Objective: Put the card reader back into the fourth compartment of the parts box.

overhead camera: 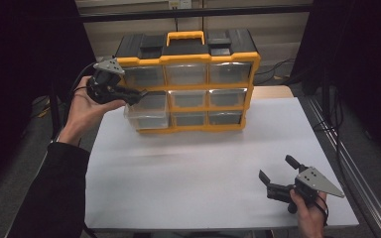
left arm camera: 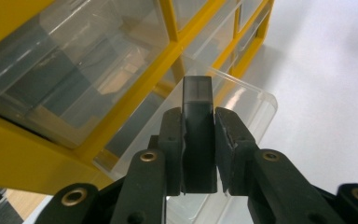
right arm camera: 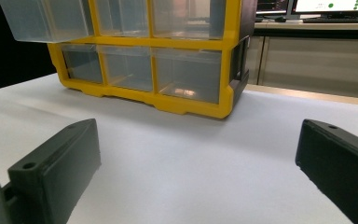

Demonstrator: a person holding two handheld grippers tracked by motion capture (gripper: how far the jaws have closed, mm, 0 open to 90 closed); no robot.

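A yellow and black organizer [overhead camera: 188, 82] with clear drawers stands at the back of the white table [overhead camera: 193, 168]. Its middle-left drawer [overhead camera: 148, 113] is pulled out. My left gripper [overhead camera: 138, 94] hovers just over that drawer, shut on a small dark rectangular block [left arm camera: 198, 93] that stands upright between the pads. In the left gripper view the open drawer [left arm camera: 249, 105] lies right below the block. My right gripper [overhead camera: 277, 167] rests at the table's near right corner, open, with nothing between its widely spread jaws. It faces the organizer [right arm camera: 186, 100].
The organizer's yellow carry handle [overhead camera: 185, 35] sticks up on top. Cables [overhead camera: 330, 124] run along the floor to the right of the table. A desk with monitors [right arm camera: 328, 7] stands behind the organizer in the right gripper view. Black curtains hang on both sides.
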